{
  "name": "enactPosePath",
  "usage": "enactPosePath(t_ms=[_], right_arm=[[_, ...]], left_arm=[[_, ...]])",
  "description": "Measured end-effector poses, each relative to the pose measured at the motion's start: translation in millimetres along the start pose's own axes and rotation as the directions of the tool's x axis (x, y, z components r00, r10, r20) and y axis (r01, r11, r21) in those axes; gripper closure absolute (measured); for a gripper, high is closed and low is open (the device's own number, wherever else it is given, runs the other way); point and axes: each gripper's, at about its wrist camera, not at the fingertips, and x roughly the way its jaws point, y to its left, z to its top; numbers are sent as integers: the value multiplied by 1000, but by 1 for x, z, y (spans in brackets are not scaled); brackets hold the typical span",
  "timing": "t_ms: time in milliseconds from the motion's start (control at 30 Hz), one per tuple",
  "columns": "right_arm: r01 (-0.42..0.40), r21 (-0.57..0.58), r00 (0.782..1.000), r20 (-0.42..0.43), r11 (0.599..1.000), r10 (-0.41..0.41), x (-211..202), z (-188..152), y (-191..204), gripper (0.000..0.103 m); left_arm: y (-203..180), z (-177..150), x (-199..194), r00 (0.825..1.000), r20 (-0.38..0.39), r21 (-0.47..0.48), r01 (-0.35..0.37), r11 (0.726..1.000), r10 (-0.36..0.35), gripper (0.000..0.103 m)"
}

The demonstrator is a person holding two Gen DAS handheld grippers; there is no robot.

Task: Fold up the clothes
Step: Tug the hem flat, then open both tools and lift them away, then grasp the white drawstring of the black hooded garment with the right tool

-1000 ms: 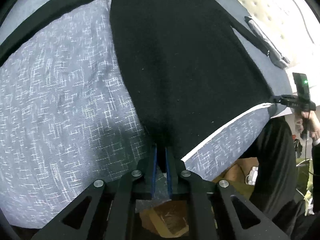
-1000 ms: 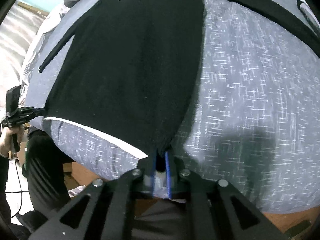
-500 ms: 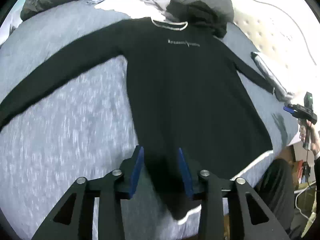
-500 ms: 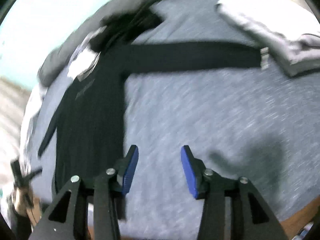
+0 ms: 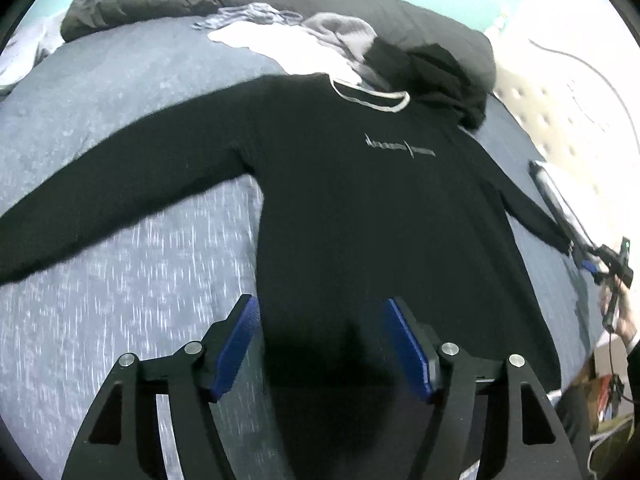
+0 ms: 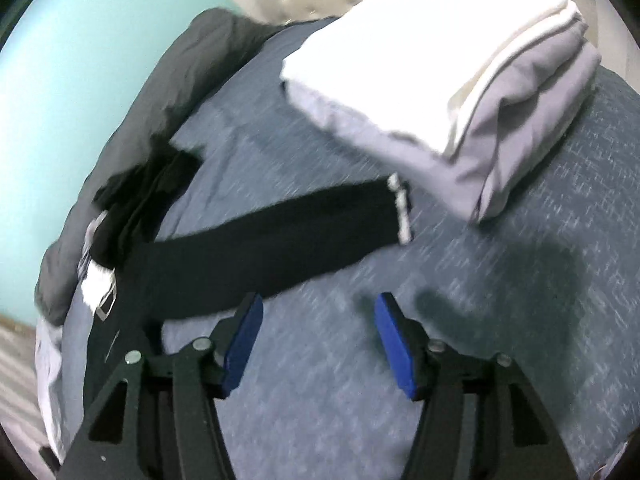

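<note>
The black long-sleeved sweatshirt (image 5: 360,208) lies spread flat on the grey bed (image 5: 120,280). Both the left gripper (image 5: 320,344) and right gripper (image 6: 318,344) have just been opening, jaws apart, nothing between. Best pinch the right sleeve's white-striped cuff (image 6: 400,216) cleanly and fold it straight across the chest.

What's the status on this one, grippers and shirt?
Left gripper and right gripper open, just released. Black shirt flat on bed, sleeves out. Folded pile beside right cuff.
</note>
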Motion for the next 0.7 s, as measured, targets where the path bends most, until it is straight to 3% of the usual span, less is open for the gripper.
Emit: enactPosePath(t_ms=[133, 333, 433, 500, 567, 600, 633, 700], right_arm=[[41, 82, 999, 20, 996, -43, 19, 13, -15, 41], [87, 140, 995, 41, 986, -94, 44, 26, -31, 41], [102, 132, 992, 54, 986, -110, 52, 30, -33, 41], [115, 119, 990, 62, 986, -123, 57, 32, -32, 41], [131, 101, 988, 74, 986, -139, 60, 34, -30, 41], [142, 86, 985, 85, 986, -150, 61, 34, -28, 43], [154, 71, 983, 91, 985, -160, 61, 34, -25, 57], [186, 40, 977, 95, 982, -189, 62, 33, -20, 72]], left_arm=[[3, 12, 11, 999, 34, -10, -22, 1000, 22, 21], [6, 15, 26, 997, 50, -14, -57, 998, 57, 20], [8, 14, 32, 995, 58, -24, -77, 997, 78, 20], [10, 14, 34, 994, 66, -36, -86, 996, 88, 10], [14, 13, 33, 993, 82, -51, -81, 995, 85, 9], [15, 13, 33, 992, 90, -58, -78, 995, 84, 9], [16, 13, 33, 993, 91, -62, -76, 995, 82, 9], [18, 12, 33, 992, 99, -71, -76, 995, 83, 9]])
